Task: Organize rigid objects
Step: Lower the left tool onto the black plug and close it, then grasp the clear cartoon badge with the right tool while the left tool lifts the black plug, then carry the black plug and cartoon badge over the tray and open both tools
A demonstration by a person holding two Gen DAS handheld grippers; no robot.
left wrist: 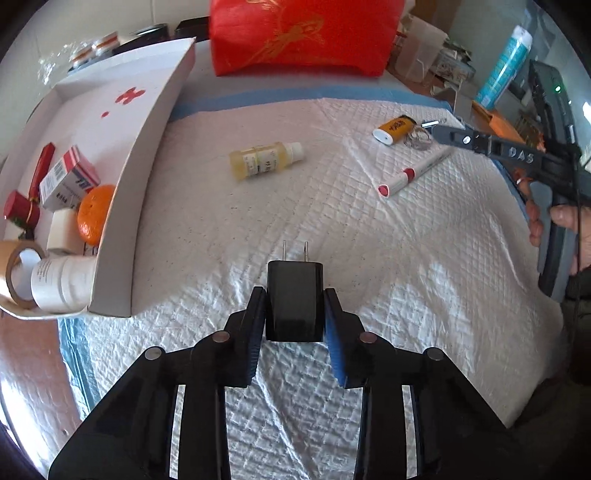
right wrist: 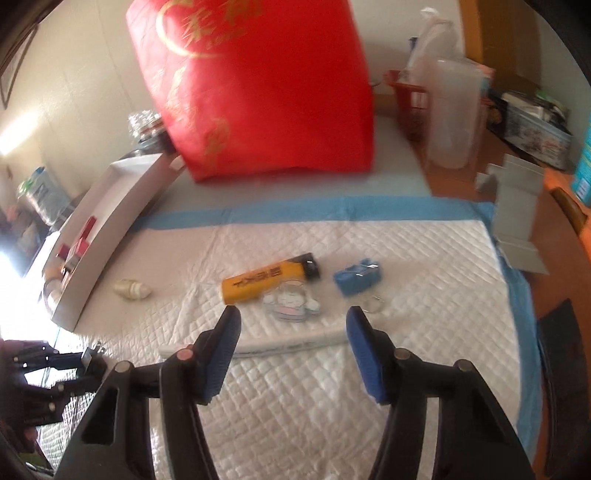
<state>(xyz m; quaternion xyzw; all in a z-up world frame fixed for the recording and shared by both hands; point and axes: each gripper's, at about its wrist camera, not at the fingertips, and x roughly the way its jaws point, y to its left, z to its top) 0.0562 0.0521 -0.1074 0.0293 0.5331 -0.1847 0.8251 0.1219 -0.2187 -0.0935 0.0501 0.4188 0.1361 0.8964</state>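
My left gripper (left wrist: 294, 299) is shut on a black plug charger (left wrist: 294, 300), prongs pointing forward, above the white quilted pad (left wrist: 332, 229). A white box (left wrist: 122, 122) at the left holds an orange (left wrist: 94, 214), cartons and a white bottle. On the pad lie a yellow bottle (left wrist: 264, 160), a yellow lighter (left wrist: 393, 129) and a red-capped pen (left wrist: 410, 173). My right gripper (right wrist: 291, 321) is open and empty, above the white pen (right wrist: 288, 341), near the lighter (right wrist: 269, 282), a clear charm (right wrist: 291, 299) and a blue clip (right wrist: 356, 278).
A red bag (left wrist: 303, 33) stands at the far edge of the pad. Clutter, a grey carton (right wrist: 517, 206) and plastic containers (right wrist: 450, 110) stand at the right. The other gripper and hand (left wrist: 546, 177) show at the right in the left wrist view.
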